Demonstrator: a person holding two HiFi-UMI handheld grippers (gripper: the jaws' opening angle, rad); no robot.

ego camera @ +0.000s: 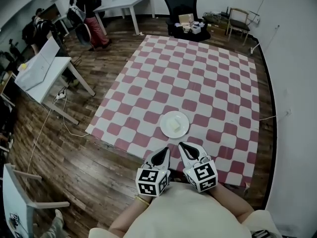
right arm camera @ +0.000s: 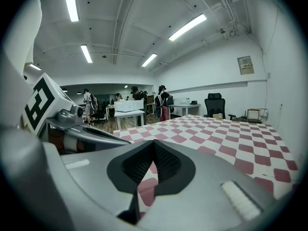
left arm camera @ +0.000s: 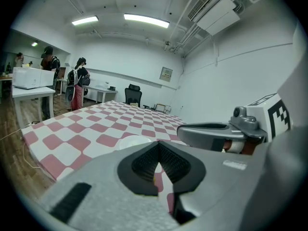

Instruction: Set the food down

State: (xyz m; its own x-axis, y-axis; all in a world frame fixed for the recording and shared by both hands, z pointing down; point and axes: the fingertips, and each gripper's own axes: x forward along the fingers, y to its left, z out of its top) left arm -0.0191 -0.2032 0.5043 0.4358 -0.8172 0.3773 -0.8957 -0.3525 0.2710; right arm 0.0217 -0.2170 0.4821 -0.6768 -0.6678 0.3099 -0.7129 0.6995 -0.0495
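A white plate [ego camera: 174, 124] with a pale block of food [ego camera: 173, 125] on it lies on the red-and-white checked mat [ego camera: 208, 78] on the floor. Just short of the plate, side by side, are my left gripper [ego camera: 165, 151] and right gripper [ego camera: 182, 145]; neither touches it. Both are shut with nothing between the jaws. In the left gripper view the shut left gripper [left arm camera: 158, 147] points over the plate's rim [left arm camera: 131, 140], with the right gripper [left arm camera: 216, 133] beside it. In the right gripper view the right gripper [right arm camera: 154, 147] is shut over the mat, the left gripper [right arm camera: 77, 129] at its left.
A white table [ego camera: 47, 68] stands left of the mat with cables [ego camera: 59, 113] on the wooden floor beneath. A desk [ego camera: 124, 1], a black office chair [ego camera: 181, 6] and a wooden chair [ego camera: 239, 20] line the far side. People [ego camera: 86, 14] stand at the far left.
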